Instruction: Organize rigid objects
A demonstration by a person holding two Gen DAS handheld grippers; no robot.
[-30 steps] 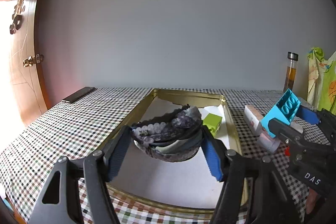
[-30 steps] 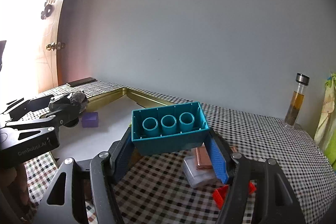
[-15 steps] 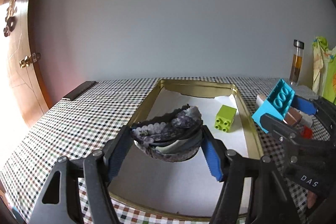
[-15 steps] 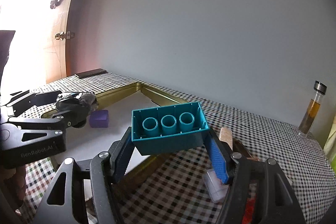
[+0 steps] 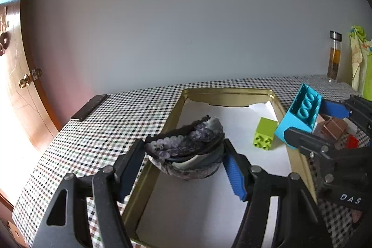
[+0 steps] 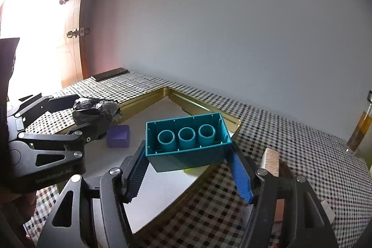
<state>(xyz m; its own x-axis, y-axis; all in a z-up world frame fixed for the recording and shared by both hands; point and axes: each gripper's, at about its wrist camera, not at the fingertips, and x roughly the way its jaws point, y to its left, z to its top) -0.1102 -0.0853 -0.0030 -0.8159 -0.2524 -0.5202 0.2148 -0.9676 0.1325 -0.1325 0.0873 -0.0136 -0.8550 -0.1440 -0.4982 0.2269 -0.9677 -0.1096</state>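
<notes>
Two claws, both loaded, both over the tray! Left claw (image 5: 184, 159) pinches a dark grey, scaly, bowl-shaped piece of rigid material (image 5: 186, 150) between its pads, hanging above the near-left part of the shallow gold metal tray (image 5: 229, 94), right by its left rim. Right claw (image 6: 189, 165) clamps a teal hollow plastic building brick (image 6: 187, 141) by its ends, open underside with three tubes facing the camera, hovering over the tray's right edge.

Look outward: on the tray's white paper liner (image 5: 204, 208) sit a lime-green studded plastic brick (image 5: 265, 136) and a small purple plastic cube (image 6: 118, 136). Beyond the right rim, on the checked-cloth bench (image 5: 111, 131), a red piece (image 5: 352, 141) and some brownish blocks (image 5: 331, 128) lie waiting.

Now the danger: the teal brick hangs directly above the lime one, so a straight drop could land on it and tumble. It also straddles the rim; release too soon and it tips onto the bench. The grey piece is curved and uneven, so it may slip between flat pads. And the claws are close together, so a careless swing means a collision.
</notes>
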